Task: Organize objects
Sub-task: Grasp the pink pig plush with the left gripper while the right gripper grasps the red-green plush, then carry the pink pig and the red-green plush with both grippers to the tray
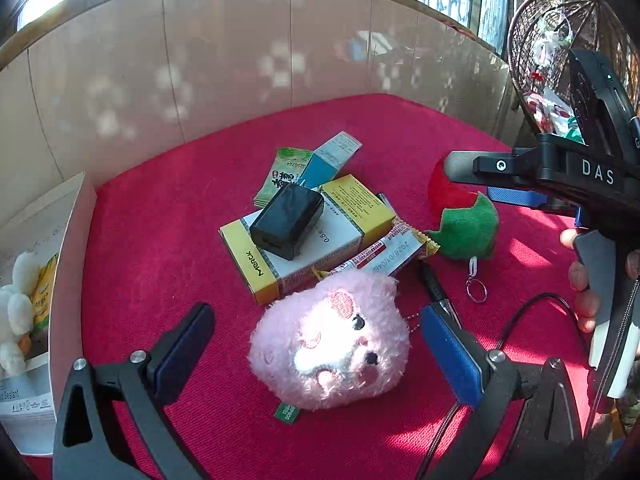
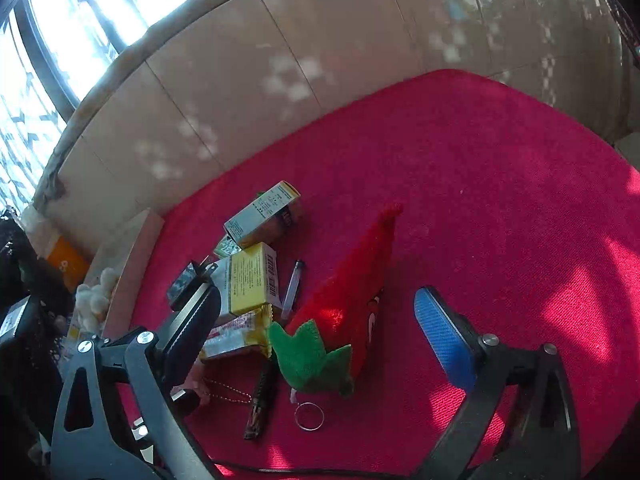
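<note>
A pink plush animal head [image 1: 332, 340] lies on the red cloth [image 1: 160, 240]. My left gripper [image 1: 320, 350] is open around it, one finger on each side with a gap to the fur. A red plush pepper with green leaves [image 2: 344, 308] and a key ring [image 2: 309, 416] lies between the fingers of my right gripper [image 2: 320, 328], which is open and not pressing on it. In the left wrist view the right gripper [image 1: 488, 184] reaches in from the right over that pepper [image 1: 464, 220].
Behind the plush toys is a pile: a black charger [image 1: 288, 220] on a yellow and white box [image 1: 304, 248], a blue box [image 1: 332, 160], a green sachet [image 1: 284, 172], a snack packet [image 1: 384, 256] and a black pen [image 1: 436, 292]. A cardboard box [image 1: 68, 280] holding a white plush [image 1: 16, 312] stands on the left.
</note>
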{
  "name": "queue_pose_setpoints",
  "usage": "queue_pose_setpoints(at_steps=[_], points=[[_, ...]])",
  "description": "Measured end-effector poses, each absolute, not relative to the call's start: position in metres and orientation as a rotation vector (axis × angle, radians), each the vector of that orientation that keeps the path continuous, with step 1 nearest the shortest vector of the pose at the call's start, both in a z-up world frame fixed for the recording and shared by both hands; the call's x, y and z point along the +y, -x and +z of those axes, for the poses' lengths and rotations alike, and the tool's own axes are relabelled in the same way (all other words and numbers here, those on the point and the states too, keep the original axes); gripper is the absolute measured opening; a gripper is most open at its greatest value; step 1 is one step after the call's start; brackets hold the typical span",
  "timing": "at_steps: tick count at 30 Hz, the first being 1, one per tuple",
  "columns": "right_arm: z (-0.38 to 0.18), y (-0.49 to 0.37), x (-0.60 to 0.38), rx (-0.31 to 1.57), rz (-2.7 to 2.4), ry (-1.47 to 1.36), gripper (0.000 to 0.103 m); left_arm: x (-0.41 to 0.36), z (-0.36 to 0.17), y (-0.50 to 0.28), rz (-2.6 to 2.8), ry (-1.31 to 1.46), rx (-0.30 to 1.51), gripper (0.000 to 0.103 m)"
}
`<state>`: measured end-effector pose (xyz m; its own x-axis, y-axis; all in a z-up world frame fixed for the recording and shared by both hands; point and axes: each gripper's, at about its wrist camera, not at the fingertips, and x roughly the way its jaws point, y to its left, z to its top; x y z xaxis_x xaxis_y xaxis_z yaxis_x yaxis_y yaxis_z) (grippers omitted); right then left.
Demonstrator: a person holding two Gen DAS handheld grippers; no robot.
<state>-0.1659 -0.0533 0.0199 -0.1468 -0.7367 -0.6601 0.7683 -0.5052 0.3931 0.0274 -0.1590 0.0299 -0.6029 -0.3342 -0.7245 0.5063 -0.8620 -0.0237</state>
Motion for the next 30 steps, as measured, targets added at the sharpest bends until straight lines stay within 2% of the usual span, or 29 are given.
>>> queue_pose_setpoints(at_steps=[1,2,3,4,5,6,18,30], points=[[0.017,0.165,-0.060,0.068,-1.834,-1.036,0.090,-0.160,0.028,-0.027,-2.428,-1.038,0.321,0.102],[0.013,0.163,-0.066,0.094,-1.829,-1.054,0.079,-0.162,0.027,-0.028,-2.426,-1.038,0.340,0.100],[0.008,0.162,-0.071,0.127,-1.825,-1.077,0.073,-0.163,0.025,-0.030,-2.428,-1.037,0.361,0.087],[0.004,0.160,-0.074,0.161,-1.840,-1.088,0.065,-0.164,0.024,-0.032,-2.431,-1.032,0.387,0.065],[0.000,0.159,-0.074,0.188,-1.861,-1.091,0.049,-0.165,0.023,-0.034,-2.434,-1.030,0.411,0.064],[-0.003,0.159,-0.072,0.198,-1.859,-1.101,0.040,-0.165,0.023,-0.038,-2.445,-1.018,0.424,0.064],[0.025,0.170,-0.023,-0.018,-1.895,-1.057,0.038,-0.142,0.063,-0.076,-2.533,-0.761,0.423,0.062],[0.082,0.136,-0.009,-0.091,-1.824,-0.898,0.038,-0.135,0.106,-0.108,-2.530,-0.532,0.365,0.062]])
